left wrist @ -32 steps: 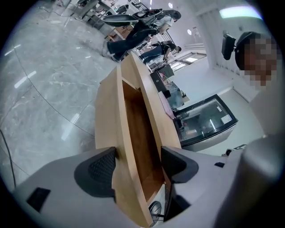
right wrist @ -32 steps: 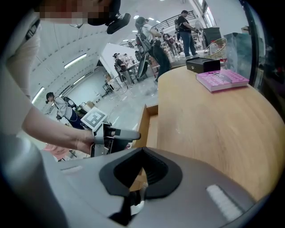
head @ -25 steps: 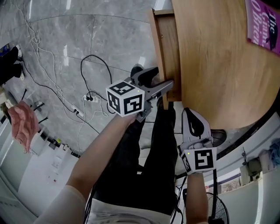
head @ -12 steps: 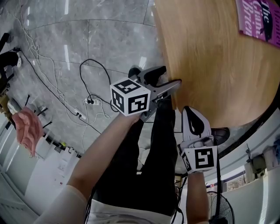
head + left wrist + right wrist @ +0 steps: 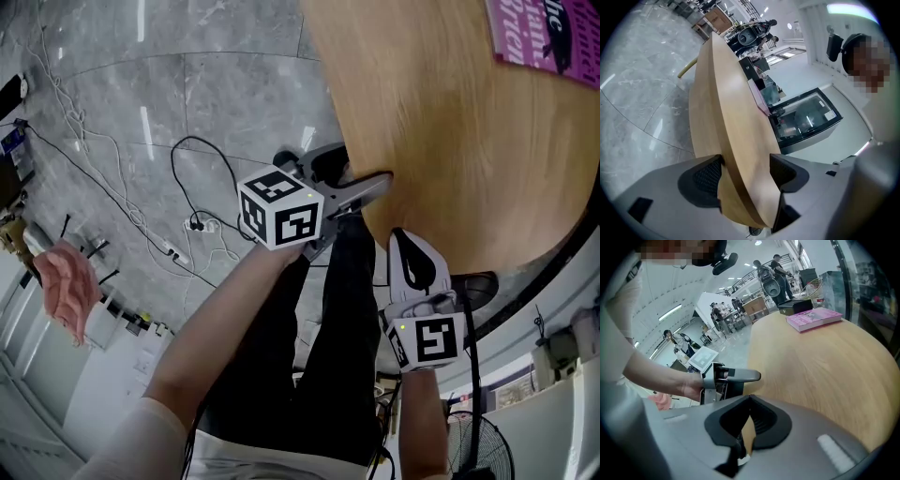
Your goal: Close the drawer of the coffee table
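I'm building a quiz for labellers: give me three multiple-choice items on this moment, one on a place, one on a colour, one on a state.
1. What stands between the left gripper's fingers? A a cup; B the coffee table's edge; C a pen.
2. What colour is the book on the table? A green; B white; C pink.
3. How are the right gripper's fingers? A together; B wide apart; C clamped on a cup.
1 B: wood fills the gap in the left gripper view. 2 C: its cover shows pink. 3 A: their tips meet, nothing held.
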